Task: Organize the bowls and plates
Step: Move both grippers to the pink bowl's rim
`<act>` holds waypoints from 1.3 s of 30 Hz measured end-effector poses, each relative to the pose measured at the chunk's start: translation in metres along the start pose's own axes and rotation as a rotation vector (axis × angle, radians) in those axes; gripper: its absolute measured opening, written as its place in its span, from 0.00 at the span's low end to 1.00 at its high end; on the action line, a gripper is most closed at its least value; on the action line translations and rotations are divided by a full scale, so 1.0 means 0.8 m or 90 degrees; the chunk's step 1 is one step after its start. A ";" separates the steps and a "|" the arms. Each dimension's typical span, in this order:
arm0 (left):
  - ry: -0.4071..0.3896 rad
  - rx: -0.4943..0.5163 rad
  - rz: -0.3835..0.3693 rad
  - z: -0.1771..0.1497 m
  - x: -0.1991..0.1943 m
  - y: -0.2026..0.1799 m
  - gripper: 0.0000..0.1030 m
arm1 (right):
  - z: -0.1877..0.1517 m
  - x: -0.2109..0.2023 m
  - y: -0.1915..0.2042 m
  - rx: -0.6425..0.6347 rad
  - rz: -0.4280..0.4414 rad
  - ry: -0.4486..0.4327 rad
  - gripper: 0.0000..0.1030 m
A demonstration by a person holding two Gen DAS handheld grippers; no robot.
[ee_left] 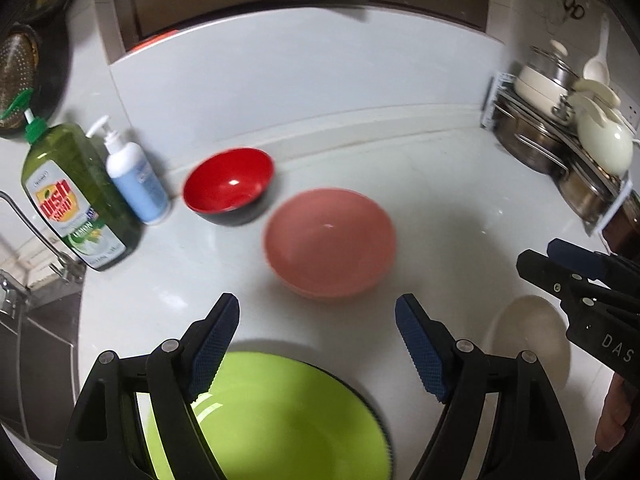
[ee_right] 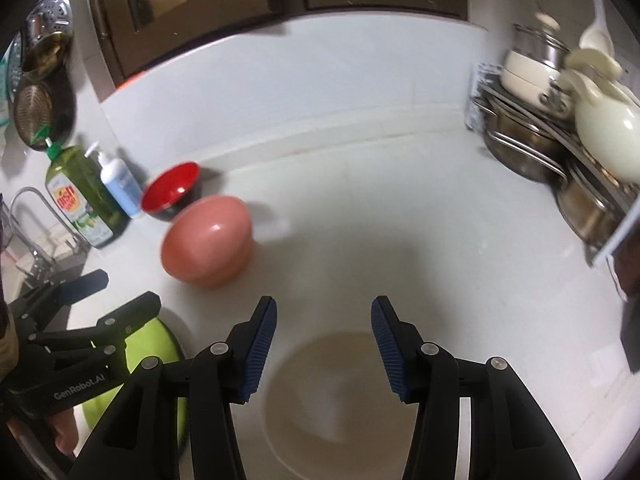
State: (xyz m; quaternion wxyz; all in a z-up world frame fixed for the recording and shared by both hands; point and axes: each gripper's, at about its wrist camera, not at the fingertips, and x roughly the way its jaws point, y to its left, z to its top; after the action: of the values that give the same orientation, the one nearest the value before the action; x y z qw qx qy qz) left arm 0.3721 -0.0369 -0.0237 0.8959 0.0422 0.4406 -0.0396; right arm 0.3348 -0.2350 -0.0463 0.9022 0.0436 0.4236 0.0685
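Four dishes sit on the white worktop [ee_left: 440, 200]: a red bowl [ee_left: 229, 191] with a dark outside, a pink bowl [ee_left: 330, 242], a lime-green plate [ee_left: 272, 416] and a pale beige plate [ee_right: 332, 404]. From the left wrist camera, the red bowl stands just beside a white-and-blue pump bottle [ee_left: 134, 176] and a green dish-soap bottle [ee_left: 78, 196], near the back of the worktop. The pink bowl lies close in front of it, a little to the right.

Both tongs are released, with nothing between their blue pads. The left tongs [ee_left: 316, 340] hang spread wide over the far edge of the lime-green plate, clear of it. The right tongs [ee_right: 324, 344] hang less widely parted above the beige plate, also apart from it. Each pair shows at the edge of the other's view, side by side.

A rack [ee_right: 552, 152] of steel pots and cream lidded cookware fills the right-hand corner, and a tap [ee_left: 28, 224] curves over a sink at far left.
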 end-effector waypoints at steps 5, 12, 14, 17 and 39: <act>0.007 -0.016 0.014 0.013 0.012 0.031 0.78 | 0.022 0.023 0.032 -0.018 0.030 0.004 0.49; 0.013 -0.013 0.039 0.032 0.040 0.059 0.78 | 0.044 0.056 0.065 -0.041 0.042 0.028 0.49; 0.019 -0.014 0.039 0.035 0.048 0.064 0.78 | 0.050 0.067 0.073 -0.047 0.047 0.036 0.49; 0.028 -0.016 0.034 0.042 0.062 0.070 0.78 | 0.058 0.086 0.082 -0.051 0.045 0.052 0.49; 0.118 0.023 -0.003 0.049 0.172 0.065 0.44 | 0.067 0.192 0.086 -0.026 0.037 0.170 0.35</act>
State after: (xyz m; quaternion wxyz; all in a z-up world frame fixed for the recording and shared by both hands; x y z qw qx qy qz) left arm 0.4924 0.0057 -0.1064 0.8503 0.0612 0.5207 -0.0456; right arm 0.4673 -0.1434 -0.1189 0.8360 0.0277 0.5372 0.1088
